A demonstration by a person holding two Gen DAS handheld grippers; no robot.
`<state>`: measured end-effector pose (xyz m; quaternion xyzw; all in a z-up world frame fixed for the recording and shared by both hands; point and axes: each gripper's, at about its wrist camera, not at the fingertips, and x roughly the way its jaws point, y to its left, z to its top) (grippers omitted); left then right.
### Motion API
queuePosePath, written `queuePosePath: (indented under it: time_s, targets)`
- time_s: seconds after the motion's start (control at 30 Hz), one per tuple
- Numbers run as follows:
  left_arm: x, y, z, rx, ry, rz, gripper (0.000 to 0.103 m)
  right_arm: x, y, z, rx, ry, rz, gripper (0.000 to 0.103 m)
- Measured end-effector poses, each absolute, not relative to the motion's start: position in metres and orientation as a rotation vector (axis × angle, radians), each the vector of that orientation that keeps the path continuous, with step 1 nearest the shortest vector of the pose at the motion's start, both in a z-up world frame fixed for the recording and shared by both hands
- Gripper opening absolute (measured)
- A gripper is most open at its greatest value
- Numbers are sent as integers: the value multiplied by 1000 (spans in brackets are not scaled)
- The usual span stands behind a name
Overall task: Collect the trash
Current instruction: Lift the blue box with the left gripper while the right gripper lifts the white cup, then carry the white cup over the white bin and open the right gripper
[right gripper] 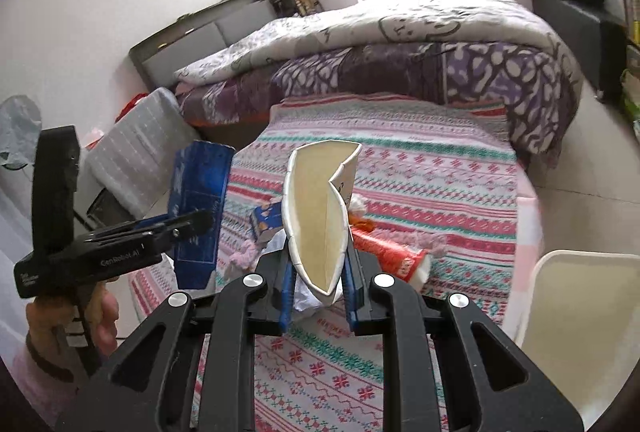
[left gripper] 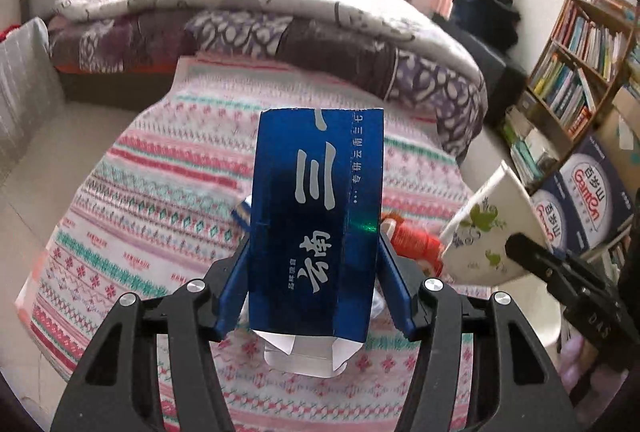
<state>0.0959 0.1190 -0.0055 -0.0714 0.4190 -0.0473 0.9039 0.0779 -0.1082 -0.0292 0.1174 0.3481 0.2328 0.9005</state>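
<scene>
Blue carton (left gripper: pixel 316 216): flattened, glossy, white Chinese lettering, white flaps at its lower end; clamped upright in the left gripper (left gripper: pixel 316 232) above the patterned bedspread (left gripper: pixel 140 200).

Paper cup (right gripper: pixel 320 220): white, crushed flat, cream inside, green leaf print outside; clamped in the right gripper (right gripper: pixel 318 264).

Red wrapper (right gripper: pixel 390 256): crumpled, lying on the bedspread beside a small blue box (right gripper: pixel 266 218) and white paper scraps (right gripper: pixel 306 298).

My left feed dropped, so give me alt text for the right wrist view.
The right gripper is shut on a squashed cream paper cup above the striped blanket. At left, the left gripper holds a blue carton.
</scene>
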Motion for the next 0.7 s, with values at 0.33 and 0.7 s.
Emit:
queuePosePath:
  time_s: [0.33, 0.7]
  targets:
    - [102, 83, 2, -292, 773, -111, 58, 74, -151, -27, 248, 706, 350, 19]
    - [100, 9, 3, -230, 749, -241, 58, 78, -242, -57, 368, 851, 102, 19]
